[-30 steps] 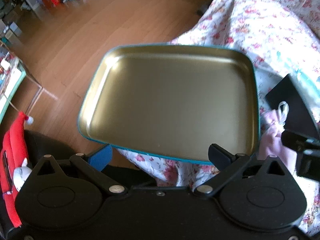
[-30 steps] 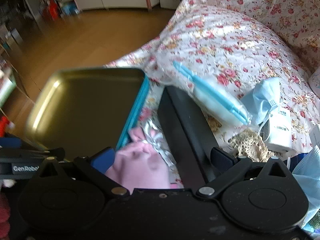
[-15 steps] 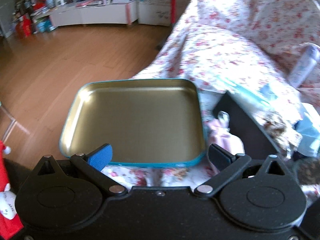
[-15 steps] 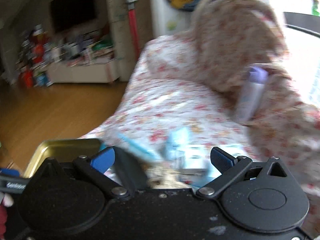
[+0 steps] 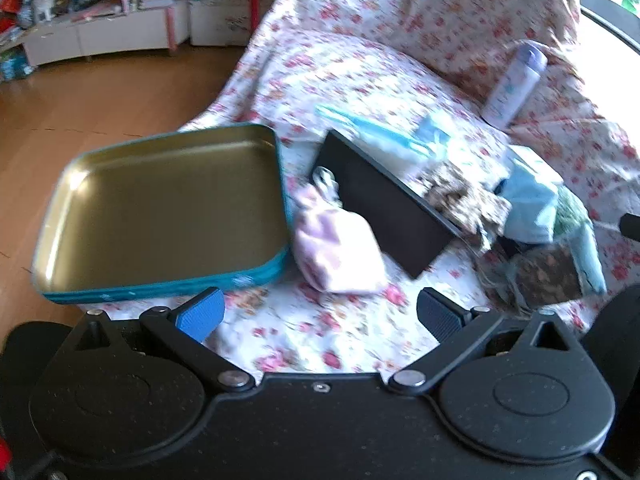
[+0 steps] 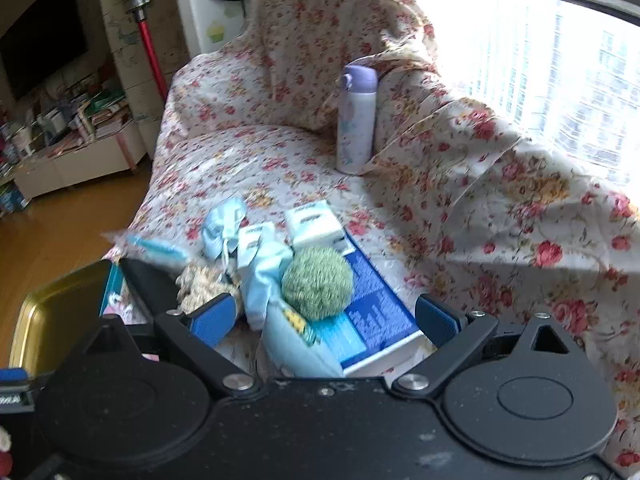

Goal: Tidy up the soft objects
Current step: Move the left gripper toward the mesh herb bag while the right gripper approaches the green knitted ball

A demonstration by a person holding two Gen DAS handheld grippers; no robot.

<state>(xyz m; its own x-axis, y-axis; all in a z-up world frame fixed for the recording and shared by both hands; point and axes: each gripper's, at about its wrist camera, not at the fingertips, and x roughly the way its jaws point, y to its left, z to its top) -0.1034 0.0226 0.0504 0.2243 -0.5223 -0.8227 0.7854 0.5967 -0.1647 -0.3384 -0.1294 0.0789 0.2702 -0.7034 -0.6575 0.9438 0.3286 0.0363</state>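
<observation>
An empty teal tin tray with a gold inside lies on the flowered sofa cover, at the left; it also shows in the right wrist view. A pink drawstring pouch lies right beside it, then a black flat box, a beige knitted piece and light blue face masks. My left gripper is open and empty, just short of the pouch. My right gripper is open and empty over a green knitted ball and a light blue mask.
A blue box lies under the green ball. White small packs and a purple-capped bottle stand farther back on the sofa. The wooden floor drops off left of the sofa edge. A bright window is at the right.
Both grippers swung right and lifted back. The left view went from the tray alone to the pouch and pile. The right view went from the pouch to the green ball and bottle.
</observation>
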